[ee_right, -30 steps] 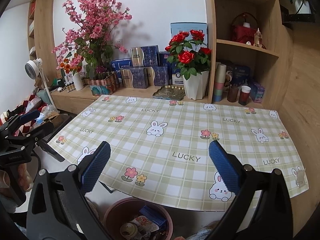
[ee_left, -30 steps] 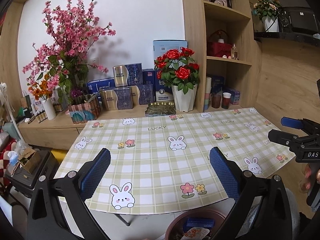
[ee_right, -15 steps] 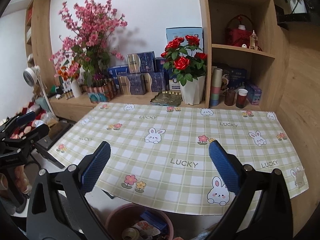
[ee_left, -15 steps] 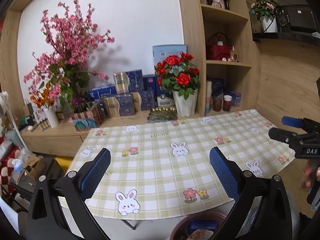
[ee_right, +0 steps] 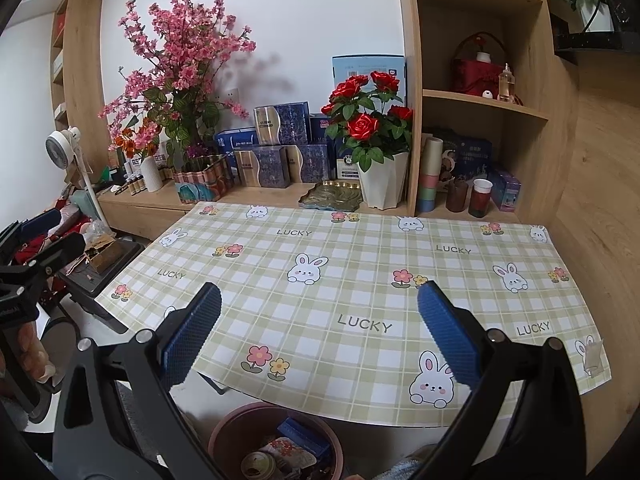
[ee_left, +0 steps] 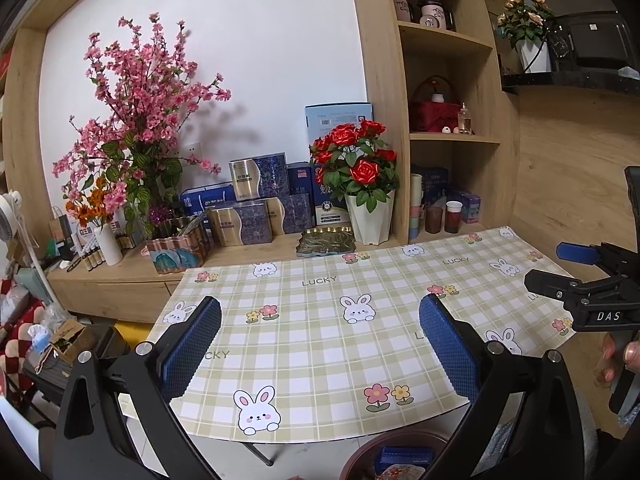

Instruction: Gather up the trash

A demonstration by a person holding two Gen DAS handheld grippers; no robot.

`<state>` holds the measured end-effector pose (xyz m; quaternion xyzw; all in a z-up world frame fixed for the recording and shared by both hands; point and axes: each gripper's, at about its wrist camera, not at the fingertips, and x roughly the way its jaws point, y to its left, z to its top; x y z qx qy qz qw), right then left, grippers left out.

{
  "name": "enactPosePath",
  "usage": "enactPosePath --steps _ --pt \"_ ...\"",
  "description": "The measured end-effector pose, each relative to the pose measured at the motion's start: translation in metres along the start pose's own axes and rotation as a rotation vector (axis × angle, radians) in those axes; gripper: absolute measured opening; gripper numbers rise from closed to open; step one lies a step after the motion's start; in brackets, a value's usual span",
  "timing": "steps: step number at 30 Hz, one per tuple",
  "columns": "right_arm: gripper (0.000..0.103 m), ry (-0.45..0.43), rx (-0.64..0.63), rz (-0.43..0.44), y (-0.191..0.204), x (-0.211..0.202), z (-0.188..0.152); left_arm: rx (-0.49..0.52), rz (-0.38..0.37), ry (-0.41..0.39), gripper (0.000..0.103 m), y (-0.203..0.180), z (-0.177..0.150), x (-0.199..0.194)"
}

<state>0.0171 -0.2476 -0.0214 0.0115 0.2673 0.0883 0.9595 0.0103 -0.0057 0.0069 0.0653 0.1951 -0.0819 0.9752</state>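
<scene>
Trash: already in the brown bin (ee_right: 276,444) on the floor below the table's near edge, judged collected; contents partly cut off.
Table (ee_right: 360,280): checked cloth bare.
Left gripper (ee_left: 320,344): spread, empty, hovering over the near edge.
Right gripper (ee_right: 318,332): spread, empty, likewise raised.
Hidden: bin's lower part, floor beneath.

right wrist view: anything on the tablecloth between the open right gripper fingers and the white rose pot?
Nothing: between the right gripper and the white rose pot the right wrist view shows only bare checked tablecloth with printed bunnies.
</scene>
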Motion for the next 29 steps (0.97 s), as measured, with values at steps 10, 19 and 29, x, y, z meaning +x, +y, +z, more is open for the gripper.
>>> enactPosePath --steps 10,19,29 --pt "0.097 0.0 -0.001 0.0 -0.0008 0.0002 0.0006 -0.003 0.009 0.016 0.097 -0.0001 -0.0041 0.0023" --pt "0.097 0.001 -0.001 -0.002 -0.0003 0.0001 0.0003 -0.003 0.02 0.025 0.097 0.001 -0.0074 0.0055" --pt "0.097 0.009 -0.001 -0.007 -0.0024 0.0009 0.0018 -0.003 0.048 0.025 0.097 0.0032 -0.0083 0.0058"
